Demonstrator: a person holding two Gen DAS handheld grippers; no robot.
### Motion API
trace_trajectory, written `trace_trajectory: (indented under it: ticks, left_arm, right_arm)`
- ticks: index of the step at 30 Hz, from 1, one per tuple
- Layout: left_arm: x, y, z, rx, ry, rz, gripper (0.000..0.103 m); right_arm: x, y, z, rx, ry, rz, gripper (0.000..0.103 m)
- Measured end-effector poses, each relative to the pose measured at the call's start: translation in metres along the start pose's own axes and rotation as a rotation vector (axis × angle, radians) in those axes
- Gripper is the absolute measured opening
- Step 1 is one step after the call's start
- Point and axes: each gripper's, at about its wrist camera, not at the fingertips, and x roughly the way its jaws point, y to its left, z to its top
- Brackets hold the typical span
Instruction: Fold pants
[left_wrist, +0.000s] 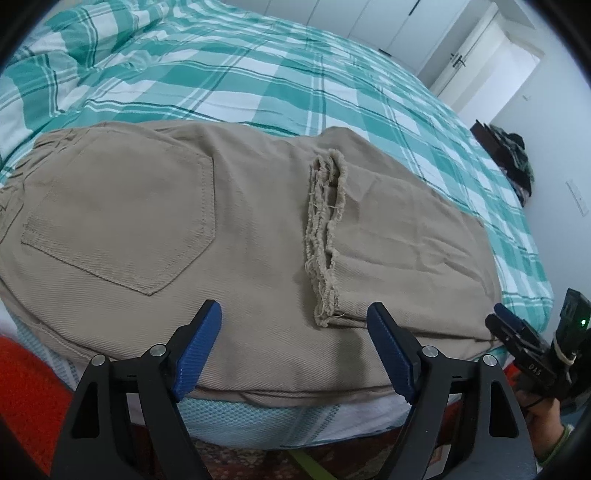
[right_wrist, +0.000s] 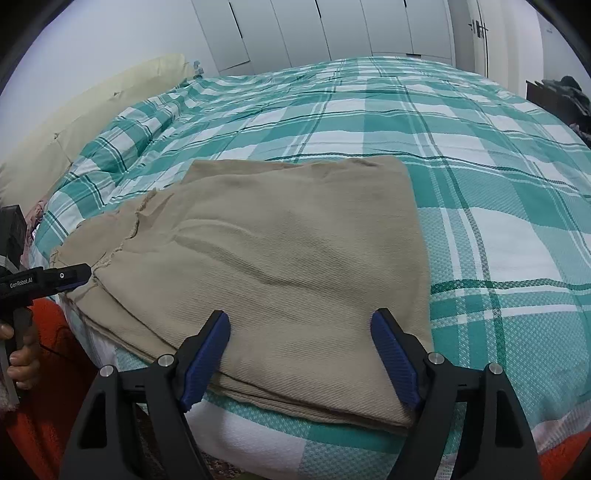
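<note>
Left wrist: folded pants just beyond spread left claw.

Home bedroom: plaid-covered bed, wardrobe doors.

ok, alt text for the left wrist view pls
Khaki pants lie partly folded on a green plaid bedspread, back pocket up, with the frayed leg hems doubled back across the middle. The open left gripper hovers at the near bed edge; the right gripper sits at far right.
</note>
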Motion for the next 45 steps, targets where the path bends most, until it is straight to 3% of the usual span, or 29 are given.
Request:
trace_trajectory:
  ticks: [45]
  left_arm:
    - [0.0044, -0.0041, -0.0005, 0.024, 0.001, 0.016, 0.086]
  right_arm:
    - [-0.0006, 0.002, -0.0031, -0.004, -0.008, -0.003, 0.083]
